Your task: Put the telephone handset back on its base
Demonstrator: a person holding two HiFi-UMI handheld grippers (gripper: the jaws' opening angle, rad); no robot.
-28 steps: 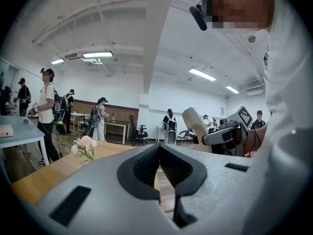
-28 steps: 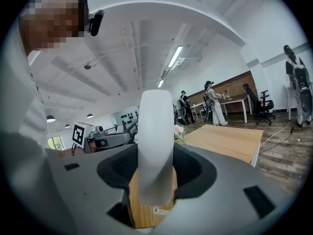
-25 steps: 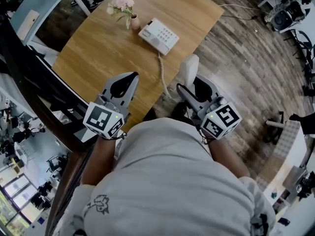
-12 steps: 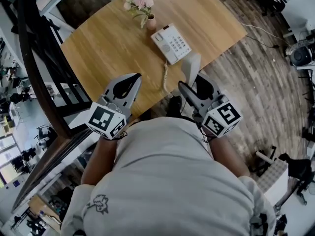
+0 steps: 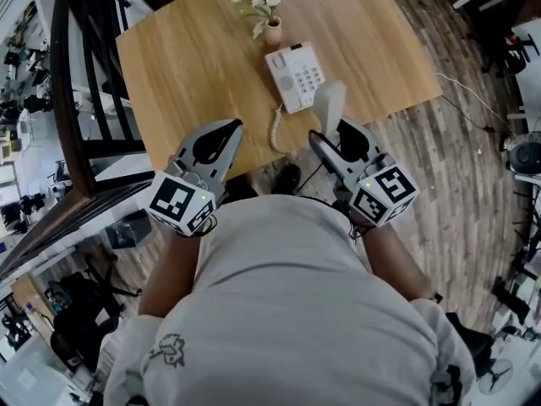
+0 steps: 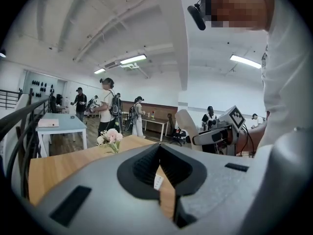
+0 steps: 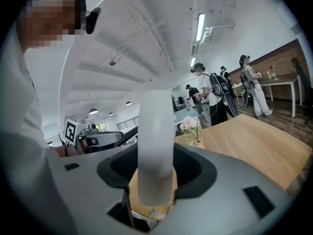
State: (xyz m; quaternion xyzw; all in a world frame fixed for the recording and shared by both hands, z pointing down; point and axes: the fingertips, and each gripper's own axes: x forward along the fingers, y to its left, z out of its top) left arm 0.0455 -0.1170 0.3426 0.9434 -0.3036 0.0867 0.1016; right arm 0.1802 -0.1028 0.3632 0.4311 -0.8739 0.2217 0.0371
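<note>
The white telephone base [image 5: 294,76] with its keypad lies on the wooden table [image 5: 194,66], near the table's front edge. Its coiled cord [image 5: 275,129] hangs off that edge toward me. My right gripper [image 5: 334,135] is shut on the white handset [image 5: 329,106], which stands upright between the jaws just right of and in front of the base. In the right gripper view the handset [image 7: 156,146] fills the middle of the jaws. My left gripper [image 5: 226,129] hovers over the table's front edge, shut and holding nothing, its pads [image 6: 146,163] meeting at the tip.
A small vase of pink flowers [image 5: 266,7] stands just behind the base. A black stair railing [image 5: 72,100] runs along the table's left. Wood-plank floor [image 5: 439,167] lies to the right. Several people stand at a blue table [image 6: 58,126] in the background.
The table and base have swung round and come closer in the head view; the base now lies right beside the held handset. Both grippers keep their pose and grip.
</note>
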